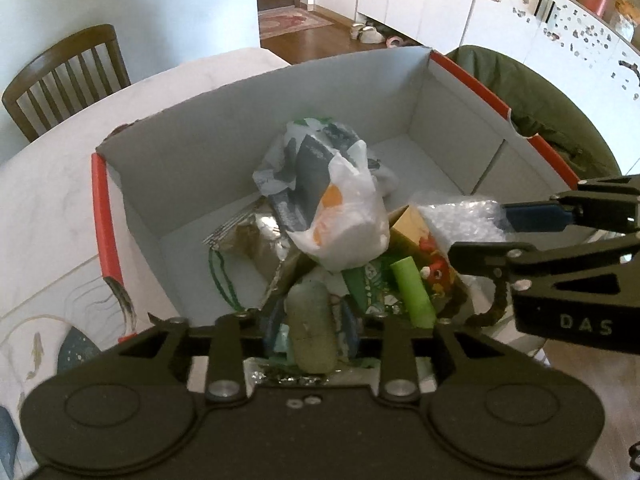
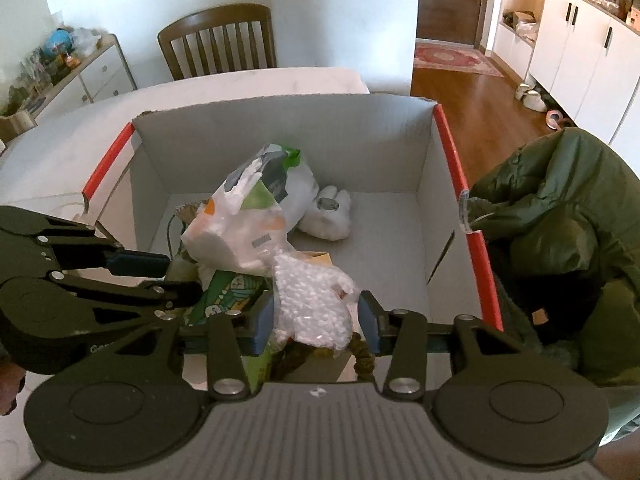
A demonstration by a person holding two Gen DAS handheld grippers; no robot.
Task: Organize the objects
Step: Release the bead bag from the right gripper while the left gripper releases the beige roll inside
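An open white cardboard box (image 1: 240, 128) (image 2: 280, 136) with red edges stands on the table. It holds a white printed plastic bag (image 1: 344, 216) (image 2: 232, 232), a silver foil packet (image 1: 256, 240), a green stick (image 1: 414, 292) and a colourful carton. My left gripper (image 1: 310, 328) (image 2: 176, 276) is low over the near side of the box, shut on a grey-green oblong piece (image 1: 312, 332). My right gripper (image 2: 316, 328) (image 1: 492, 232) comes in from the right, its blue pads pressed on a wad of bubble wrap (image 2: 316, 300) (image 1: 460, 216) held above the contents.
A small white plush thing (image 2: 328, 220) lies at the back of the box, with bare floor to its right. A green jacket (image 2: 560, 220) hangs over a seat just right of the box. A wooden chair (image 2: 220, 40) stands beyond the pale table (image 1: 48, 184).
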